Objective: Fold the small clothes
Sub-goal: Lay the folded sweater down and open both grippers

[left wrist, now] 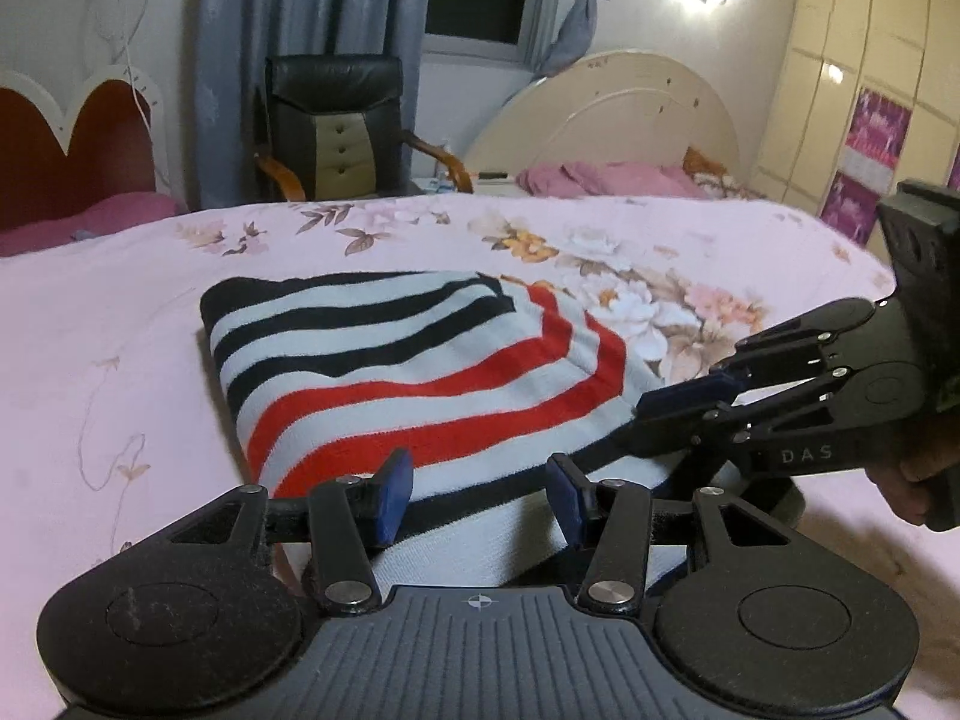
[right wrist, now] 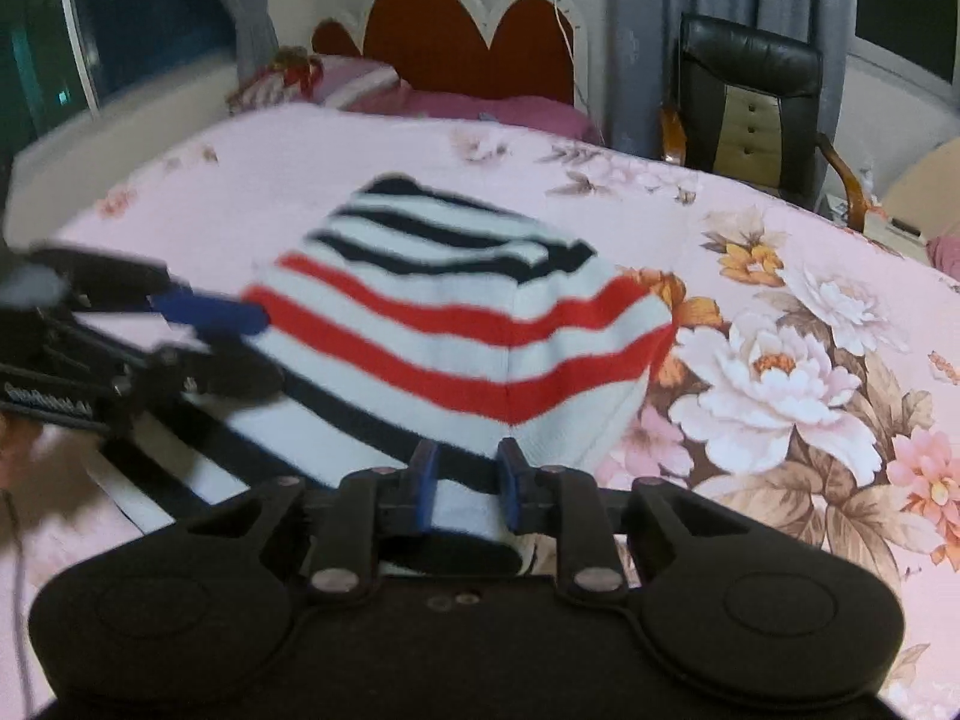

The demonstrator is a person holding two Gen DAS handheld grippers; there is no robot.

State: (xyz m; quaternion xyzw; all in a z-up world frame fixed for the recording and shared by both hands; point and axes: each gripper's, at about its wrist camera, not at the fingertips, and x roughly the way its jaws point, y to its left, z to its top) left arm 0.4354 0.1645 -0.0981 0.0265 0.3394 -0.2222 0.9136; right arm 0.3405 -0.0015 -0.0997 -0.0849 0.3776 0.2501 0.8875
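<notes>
Floral bedspread (left wrist: 120,312); "DAS" on right tool (left wrist: 678,402) (white lettering).

A home bedroom: floral bedsheet (left wrist: 420,228), headboard (left wrist: 606,114), curtains (left wrist: 288,30), wardrobe (left wrist: 870,60).

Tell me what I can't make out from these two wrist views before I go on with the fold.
- Near edge of the striped garment: left wrist view, hidden under the left gripper body.
- Right gripper grip: right wrist view, cloth lies between the pads; pinch unclear.
- Left gripper in the right wrist view: motion-blurred, so its contact with the cloth is unclear.
- Person's hand: left wrist view, cut off at the right edge.
</notes>
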